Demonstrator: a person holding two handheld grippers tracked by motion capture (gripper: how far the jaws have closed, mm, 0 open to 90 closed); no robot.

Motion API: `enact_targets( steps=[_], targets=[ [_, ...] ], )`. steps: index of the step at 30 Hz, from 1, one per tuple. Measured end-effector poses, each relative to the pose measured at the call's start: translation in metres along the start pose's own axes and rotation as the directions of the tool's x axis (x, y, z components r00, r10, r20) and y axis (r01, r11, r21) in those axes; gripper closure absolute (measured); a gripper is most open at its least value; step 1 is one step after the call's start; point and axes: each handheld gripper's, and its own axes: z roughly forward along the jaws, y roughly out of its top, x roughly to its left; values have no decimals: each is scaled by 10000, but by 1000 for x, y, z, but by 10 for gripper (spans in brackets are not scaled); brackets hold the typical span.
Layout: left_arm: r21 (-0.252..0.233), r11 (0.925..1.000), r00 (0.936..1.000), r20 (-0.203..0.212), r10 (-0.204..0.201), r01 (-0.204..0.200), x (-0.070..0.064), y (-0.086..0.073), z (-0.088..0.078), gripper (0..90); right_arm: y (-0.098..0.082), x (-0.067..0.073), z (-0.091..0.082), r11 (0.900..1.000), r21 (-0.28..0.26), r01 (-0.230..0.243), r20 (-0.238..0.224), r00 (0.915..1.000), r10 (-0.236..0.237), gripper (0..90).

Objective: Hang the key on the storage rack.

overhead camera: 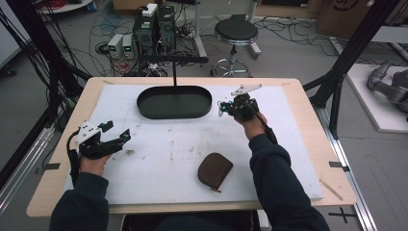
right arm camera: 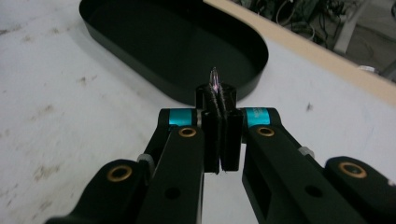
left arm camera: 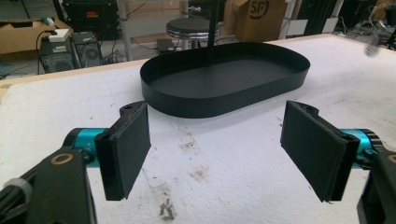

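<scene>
My right claw (right arm camera: pixel 218 100) is pressed together on a thin, shiny sliver (right arm camera: pixel 214 76), held just beside the near end of the black oval tray (right arm camera: pixel 252 70). My left claw (left arm camera: pixel 217 149) rests spread on the counter (left arm camera: pixel 224 168), well apart, facing that tray.

Black oval tray (overhead camera: pixel 174 102), brown pouch (overhead camera: pixel 214 170), stained white mat (overhead camera: pixel 159 159), black jaws, teal collars.
</scene>
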Motion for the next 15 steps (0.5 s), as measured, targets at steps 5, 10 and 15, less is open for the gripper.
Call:
enact_targets(
  steps=[5,10,15],
  targets=[
    [-40,10000,10000,-22,-22,22,0,0,0,241,29,-8,11,9985,-511,184,-152,9997,-192,900],
    [-26,10000,10000,14,10,-10,0,0,0,241,54,-14,23,9954,-905,309,-410,9986,-347,900],
    [-12,10000,10000,42,27,-27,0,0,0,241,81,-17,35,9917,-1099,660,-208,9974,-687,900]
  ],
)
